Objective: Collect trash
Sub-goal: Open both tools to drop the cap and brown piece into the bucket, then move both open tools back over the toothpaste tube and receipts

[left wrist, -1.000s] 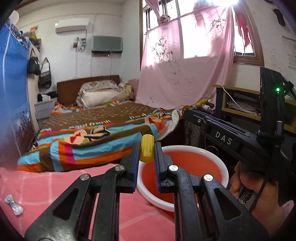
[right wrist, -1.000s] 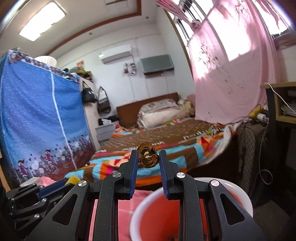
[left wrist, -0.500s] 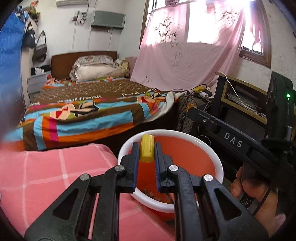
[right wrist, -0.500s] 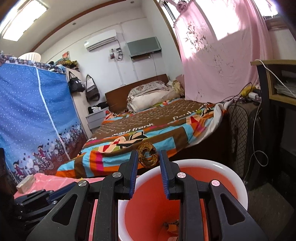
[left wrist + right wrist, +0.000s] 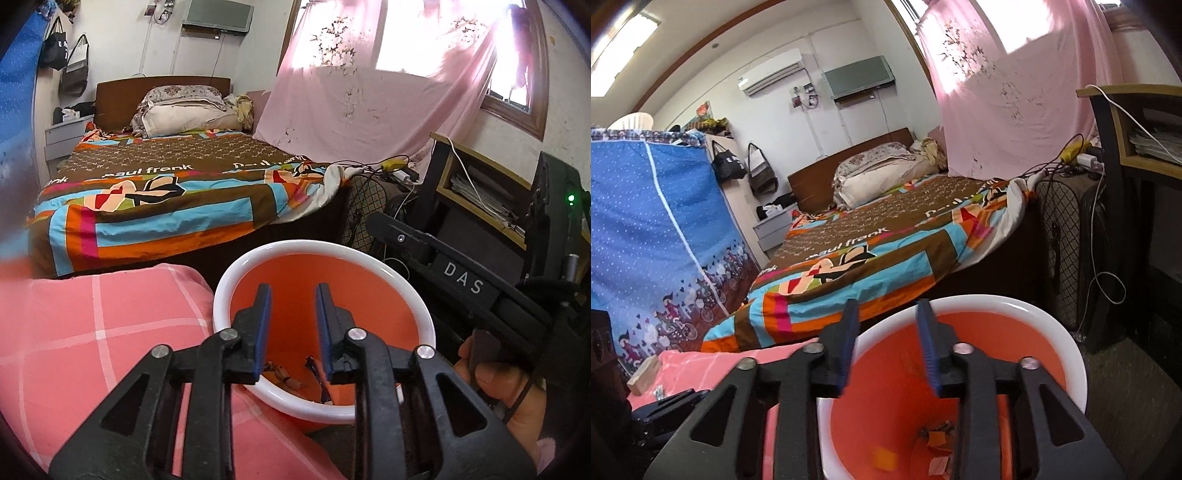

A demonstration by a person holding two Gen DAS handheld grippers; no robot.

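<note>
"paul frank" is printed in white on the bedspread (image 5: pixel 155 173) (image 5: pixel 849 240). "DAS" is lettered in white on the right gripper (image 5: pixel 463 282), seen from the left wrist.

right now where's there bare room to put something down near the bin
The pink checked cloth left of the bin is bare up to the bin's rim. Farther left, by the blue wardrobe, a small box sits on it. The bin mouth is crowded: both the left gripper and right gripper hang open over it.

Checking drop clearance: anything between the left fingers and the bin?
Nothing. Left wrist view shows the open left gripper over the bin, only air down to the scraps at its bottom.
</note>
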